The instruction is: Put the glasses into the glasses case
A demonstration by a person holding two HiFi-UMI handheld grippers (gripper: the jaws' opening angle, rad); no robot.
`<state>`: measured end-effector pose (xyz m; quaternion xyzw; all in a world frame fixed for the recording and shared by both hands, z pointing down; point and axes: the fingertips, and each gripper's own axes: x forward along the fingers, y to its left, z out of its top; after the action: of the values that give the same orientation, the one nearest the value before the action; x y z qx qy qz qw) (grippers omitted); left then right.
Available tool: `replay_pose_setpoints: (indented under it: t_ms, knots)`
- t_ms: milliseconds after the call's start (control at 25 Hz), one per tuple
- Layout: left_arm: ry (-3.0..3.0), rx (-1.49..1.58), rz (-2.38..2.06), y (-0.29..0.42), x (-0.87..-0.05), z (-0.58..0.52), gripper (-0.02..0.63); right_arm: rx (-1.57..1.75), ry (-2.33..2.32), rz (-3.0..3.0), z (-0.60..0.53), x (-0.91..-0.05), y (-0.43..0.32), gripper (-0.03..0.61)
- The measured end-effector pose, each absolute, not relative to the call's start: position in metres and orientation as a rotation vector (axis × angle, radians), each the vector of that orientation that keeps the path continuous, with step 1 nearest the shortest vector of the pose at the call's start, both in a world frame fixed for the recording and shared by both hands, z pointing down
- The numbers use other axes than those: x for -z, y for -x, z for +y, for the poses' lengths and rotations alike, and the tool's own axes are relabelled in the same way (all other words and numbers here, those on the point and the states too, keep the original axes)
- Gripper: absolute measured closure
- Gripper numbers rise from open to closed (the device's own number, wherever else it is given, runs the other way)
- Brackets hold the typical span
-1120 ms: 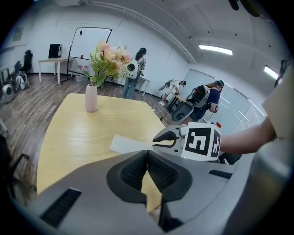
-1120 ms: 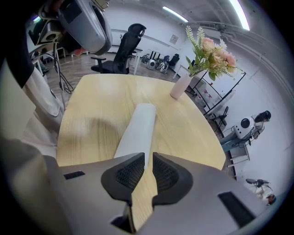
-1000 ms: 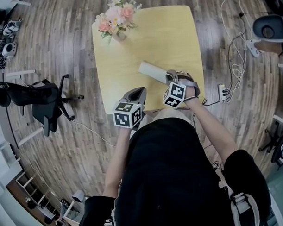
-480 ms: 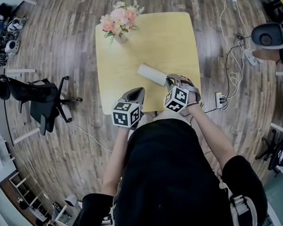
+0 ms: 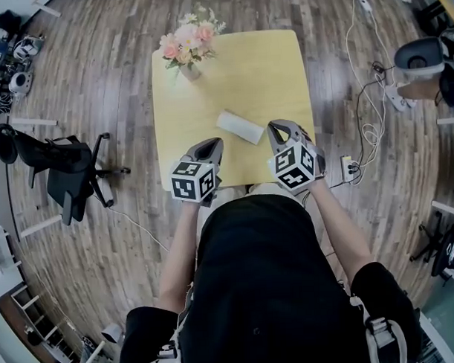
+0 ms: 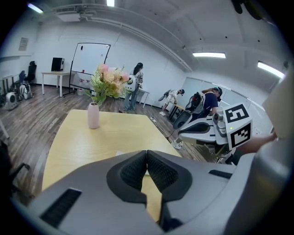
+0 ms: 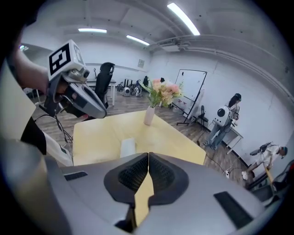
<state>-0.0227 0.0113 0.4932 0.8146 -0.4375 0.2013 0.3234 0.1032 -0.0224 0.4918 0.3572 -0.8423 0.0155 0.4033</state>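
Glasses case (image 5: 240,127): one, a pale oblong lying flat on the yellow table (image 5: 275,71), in the half nearer the person. In the head view its long axis runs from upper left to lower right, with the lower-right end toward the right gripper. It touches neither gripper. In the right gripper view it lies just beyond the fingers, its narrow end facing the camera. Left gripper (image 5: 208,149): held over the near table edge and angled forward and down, its marker cube toward the person and the forearm reaching straight out from the body. Its fingers (image 6: 158,172) are pressed together, with nothing between them. Right gripper (image 5: 273,128): also over the near edge and tilted forward and down, its tips near the case's lower-right end but clear of it. Its fingers (image 7: 161,174) have just been closing and now meet pad to pad, with nothing between them. Vase of pink and white flowers (image 5: 187,48): one, upright at the far left corner of the table, well apart from the case. Office chair (image 5: 70,164): one, black, on the wooden floor to the left of the table.
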Motion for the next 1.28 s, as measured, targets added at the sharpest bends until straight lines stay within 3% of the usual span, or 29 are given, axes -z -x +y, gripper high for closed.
replay_pose_setpoints:
  t_ms: [680,1280]
  knots:
    - [-2.279,-0.353,-1.28,0.031,-0.402,-0.015,0.591,-0.14,-1.257,-2.573,-0.035,-0.344,-0.127,0.561]
    - [-2.347,-0.266,-1.304,0.031,-0.364,-0.022,0.591,-0.387,-1.35,-2.734,-0.034,-0.315,-0.152,0.563]
